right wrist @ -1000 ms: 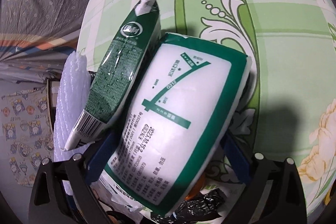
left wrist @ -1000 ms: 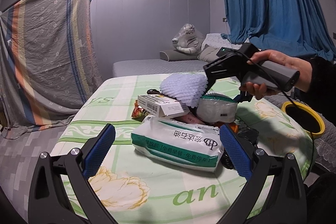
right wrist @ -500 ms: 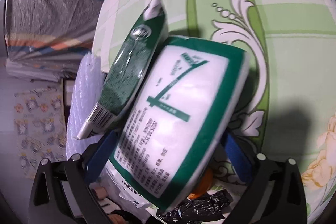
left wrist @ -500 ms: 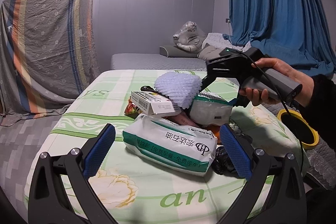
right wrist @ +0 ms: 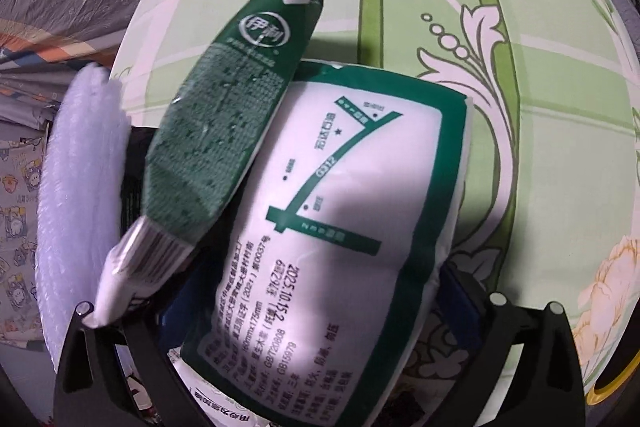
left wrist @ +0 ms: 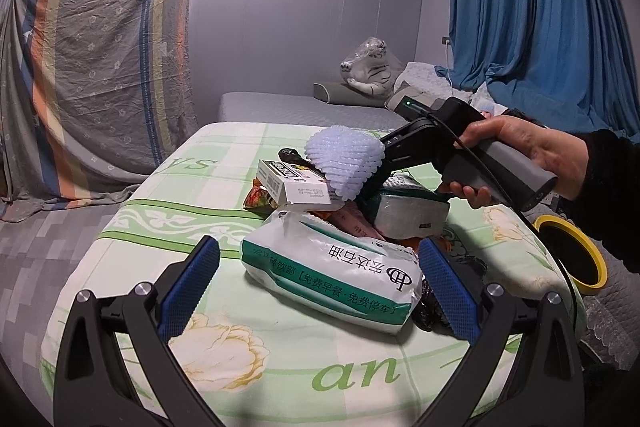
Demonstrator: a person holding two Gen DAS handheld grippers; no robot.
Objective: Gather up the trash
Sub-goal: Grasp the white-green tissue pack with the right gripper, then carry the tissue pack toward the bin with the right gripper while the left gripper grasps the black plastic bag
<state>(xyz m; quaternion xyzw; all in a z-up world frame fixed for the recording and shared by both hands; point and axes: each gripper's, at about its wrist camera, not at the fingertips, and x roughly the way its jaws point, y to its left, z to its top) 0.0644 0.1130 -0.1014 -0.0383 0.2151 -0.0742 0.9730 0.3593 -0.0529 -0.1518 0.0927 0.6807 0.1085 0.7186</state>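
A pile of trash lies on the green flowered table (left wrist: 224, 347). My left gripper (left wrist: 320, 291) is open, its blue pads on either side of a white and green tissue pack (left wrist: 332, 279) without touching it. Behind it are a white box (left wrist: 292, 183) and a white foam net (left wrist: 344, 163). A hand holds my right gripper (left wrist: 380, 187) steeply down over the pile. Its jaws are closing on a second tissue pack (right wrist: 332, 227), also seen from the left wrist (left wrist: 412, 211), whose sides meet both pads. A green milk pouch (right wrist: 232, 131) leans on that pack.
A yellow-rimmed bin (left wrist: 572, 255) stands off the table's right edge. Black plastic scraps (left wrist: 432, 311) and an orange snack wrapper (left wrist: 256, 197) lie in the pile. A grey bed (left wrist: 280, 107) and blue curtain (left wrist: 540, 27) are behind, with a striped sheet (left wrist: 100, 47) at the left.
The right gripper has tilted and shifted a little over the pile, with the tissue pack and milk pouch staying between its jaws. The left gripper has rolled slightly and kept its place.
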